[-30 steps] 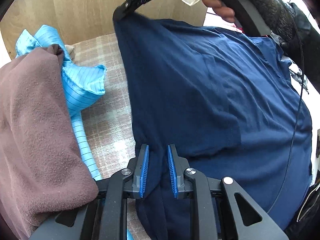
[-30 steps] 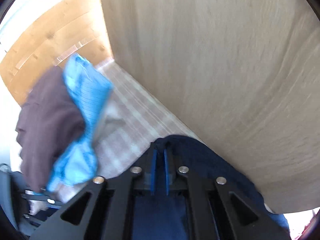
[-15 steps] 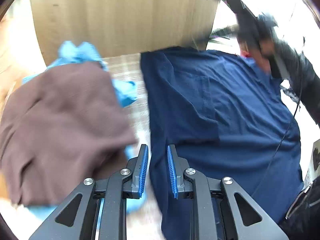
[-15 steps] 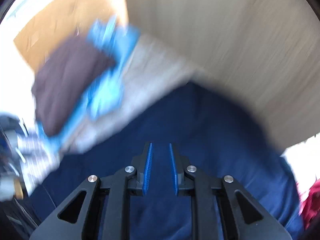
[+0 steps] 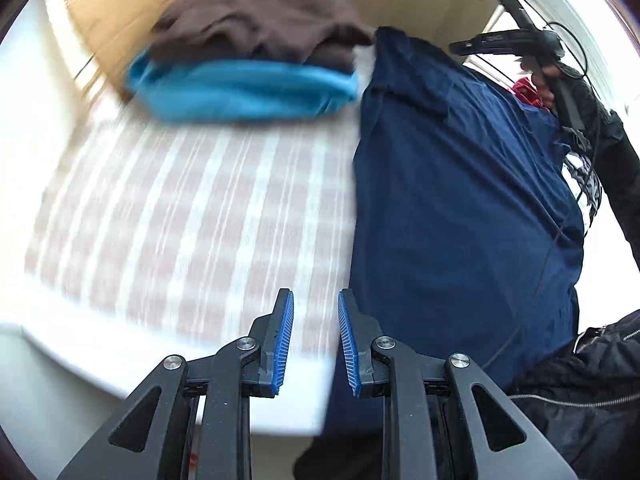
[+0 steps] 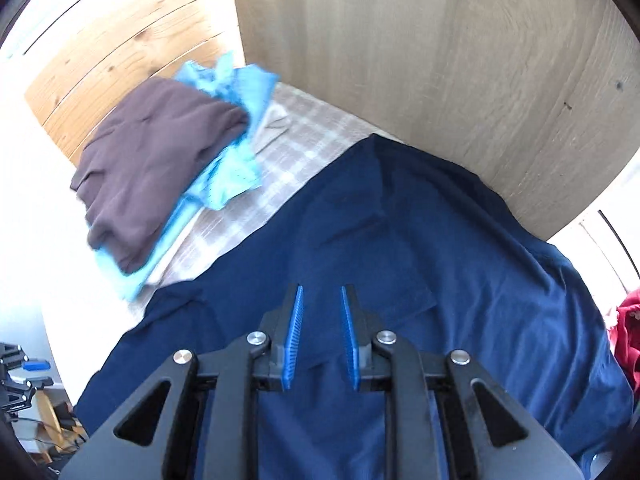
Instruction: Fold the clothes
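A navy blue shirt point(image 6: 420, 248) lies spread over the right part of a checked cloth point(image 5: 192, 216) that covers the counter, one edge falling off the near side, judged to be laid flat so that it can be folded; at the far left, against a wooden panel point(image 6: 440, 60), a brown garment point(image 6: 156, 160) rests on a light blue garment point(image 6: 236, 168), a stack kept well apart from the work, presumably to leave room; a red item point(image 6: 628, 332) shows at the far right edge. The left hand-held gripper point(image 5: 314, 340) hangs above the bare checked cloth just beside the shirt's left edge, its blue pads a little apart and gripping nothing; the picture there is smeared, so finer detail of the cloth is lost. The right hand-held gripper point(image 6: 320, 336) points down over the middle of the shirt, its pads parted with nothing pinched between them, the fabric lying flat below; in the left wrist view the same tool point(image 5: 516, 40) appears held high in a person's hand point(image 5: 544, 80) beyond the shirt's far right side. No fold seems begun; the next grasp would likely be at an edge or sleeve.
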Action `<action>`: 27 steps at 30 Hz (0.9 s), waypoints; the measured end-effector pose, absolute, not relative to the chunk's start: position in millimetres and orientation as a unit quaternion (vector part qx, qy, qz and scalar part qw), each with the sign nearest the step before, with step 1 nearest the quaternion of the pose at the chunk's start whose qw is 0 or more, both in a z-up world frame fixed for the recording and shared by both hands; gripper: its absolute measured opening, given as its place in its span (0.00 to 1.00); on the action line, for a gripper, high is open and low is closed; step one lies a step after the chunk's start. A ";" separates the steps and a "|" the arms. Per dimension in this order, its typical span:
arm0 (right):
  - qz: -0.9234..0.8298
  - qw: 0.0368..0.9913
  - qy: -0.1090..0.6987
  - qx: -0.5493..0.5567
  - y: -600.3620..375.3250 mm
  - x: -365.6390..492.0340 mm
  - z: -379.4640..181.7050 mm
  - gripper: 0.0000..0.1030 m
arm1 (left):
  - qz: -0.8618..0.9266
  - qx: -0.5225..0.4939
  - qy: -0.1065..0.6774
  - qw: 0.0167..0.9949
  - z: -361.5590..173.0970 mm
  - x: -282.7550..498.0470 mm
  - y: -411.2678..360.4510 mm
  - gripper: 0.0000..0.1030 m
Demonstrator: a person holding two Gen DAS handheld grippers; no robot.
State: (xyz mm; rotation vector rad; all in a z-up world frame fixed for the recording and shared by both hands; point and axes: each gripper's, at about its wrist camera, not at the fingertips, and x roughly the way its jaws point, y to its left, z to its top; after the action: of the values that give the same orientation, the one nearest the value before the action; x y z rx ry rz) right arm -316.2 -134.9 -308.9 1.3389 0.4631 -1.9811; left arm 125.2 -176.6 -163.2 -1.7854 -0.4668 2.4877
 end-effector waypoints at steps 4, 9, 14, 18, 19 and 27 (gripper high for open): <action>-0.769 0.353 0.166 0.507 -78.8 -277.9 -257.8 0.19 | 0.793 -0.579 -0.188 0.028 -185.1 175.0 -171.6 0.21; -0.761 0.353 0.157 0.522 -33.7 -221.7 -206.4 0.20 | 0.787 -0.584 -0.189 0.058 -217.8 205.7 -164.7 0.21; -0.763 0.321 0.180 0.532 4.0 -166.5 -162.2 0.29 | 0.783 -0.585 -0.188 0.090 -243.2 225.3 -169.3 0.21; -0.765 0.309 0.195 0.530 13.7 -127.4 -146.2 0.29 | 0.793 -0.558 -0.205 0.134 -244.8 222.9 -171.8 0.27; -0.765 0.308 0.196 0.530 13.0 -121.1 -146.2 0.29 | 0.795 -0.556 -0.201 0.137 -245.3 219.1 -172.2 0.30; -0.765 0.302 0.193 0.536 10.9 -100.7 -134.1 0.30 | 0.791 -0.557 -0.197 0.155 -256.2 201.8 -176.9 0.31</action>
State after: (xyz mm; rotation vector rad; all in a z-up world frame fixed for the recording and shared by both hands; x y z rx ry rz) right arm -100.7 10.9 -134.1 1.4202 0.5126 -2.0275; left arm 201.8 -176.9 -256.2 -1.5970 -0.5636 2.2674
